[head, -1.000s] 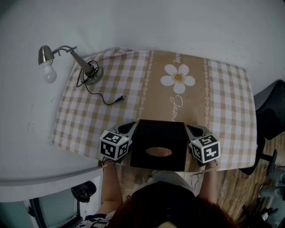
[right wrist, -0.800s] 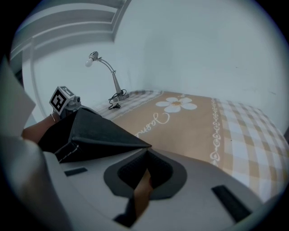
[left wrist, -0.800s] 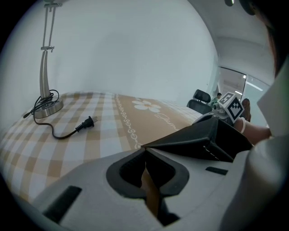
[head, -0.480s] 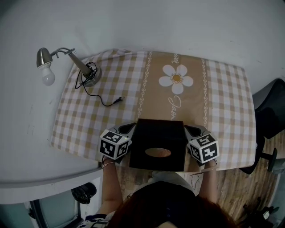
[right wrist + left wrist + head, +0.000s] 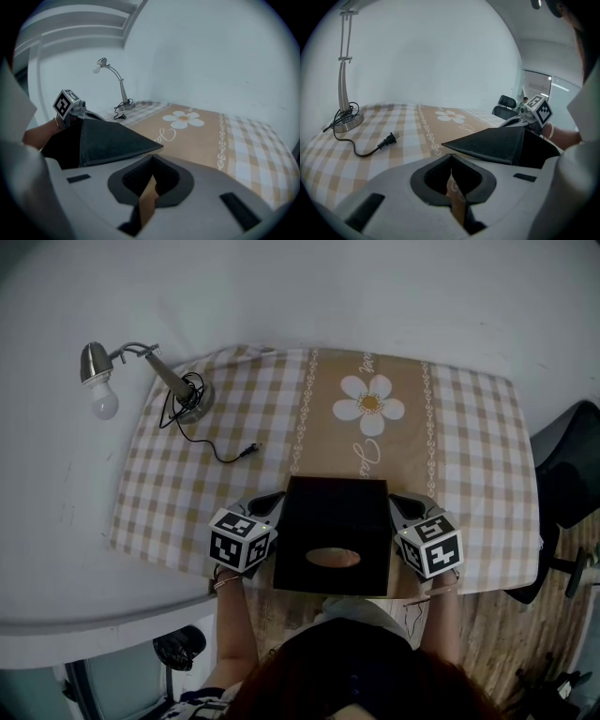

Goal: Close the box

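Box lifts toward us
We see the black box (image 5: 333,535) loom larger in the head view, its far edge now further up the bench (image 5: 469,427); in both gripper views its top sits higher and flatter.

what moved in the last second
The black box edged slightly away from the person, toward the flower print, and the left gripper and right gripper, one at each side, went with it. Nothing was taken hold of or let go; both pairs of fingers stayed shut. Lamp and cord unmoved.
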The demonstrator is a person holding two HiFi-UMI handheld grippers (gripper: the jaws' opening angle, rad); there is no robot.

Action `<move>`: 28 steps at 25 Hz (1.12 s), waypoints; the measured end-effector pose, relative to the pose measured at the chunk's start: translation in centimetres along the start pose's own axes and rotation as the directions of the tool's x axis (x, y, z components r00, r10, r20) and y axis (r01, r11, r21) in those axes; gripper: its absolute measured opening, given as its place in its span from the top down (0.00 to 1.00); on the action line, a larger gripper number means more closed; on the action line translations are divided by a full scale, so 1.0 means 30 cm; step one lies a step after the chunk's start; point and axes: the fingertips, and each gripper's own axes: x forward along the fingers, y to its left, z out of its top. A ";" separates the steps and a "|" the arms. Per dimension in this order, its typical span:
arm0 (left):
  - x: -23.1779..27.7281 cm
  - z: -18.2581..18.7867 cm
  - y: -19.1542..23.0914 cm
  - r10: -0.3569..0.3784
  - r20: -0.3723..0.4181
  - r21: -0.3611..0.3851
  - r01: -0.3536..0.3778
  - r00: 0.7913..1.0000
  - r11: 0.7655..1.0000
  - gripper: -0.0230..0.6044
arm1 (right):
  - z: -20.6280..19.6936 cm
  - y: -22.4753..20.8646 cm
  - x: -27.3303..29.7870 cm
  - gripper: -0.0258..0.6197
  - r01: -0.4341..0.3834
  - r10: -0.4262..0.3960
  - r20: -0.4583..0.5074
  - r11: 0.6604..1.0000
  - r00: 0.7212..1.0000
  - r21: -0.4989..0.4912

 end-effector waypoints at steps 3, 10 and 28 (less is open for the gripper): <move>-0.004 0.012 0.010 0.005 0.021 -0.019 -0.004 1.000 1.000 0.92 | 0.013 -0.008 -0.006 0.93 0.017 -0.016 0.016 1.000 1.000 -0.001; -0.022 0.074 0.028 0.020 0.070 -0.017 -0.019 0.997 1.000 0.92 | 0.060 -0.028 -0.019 0.93 0.041 -0.041 0.060 0.999 0.997 0.007; -0.109 0.166 0.010 0.092 0.156 0.009 -0.095 0.983 0.995 0.92 | 0.149 -0.022 -0.113 0.93 0.131 -0.133 0.148 0.991 0.980 0.020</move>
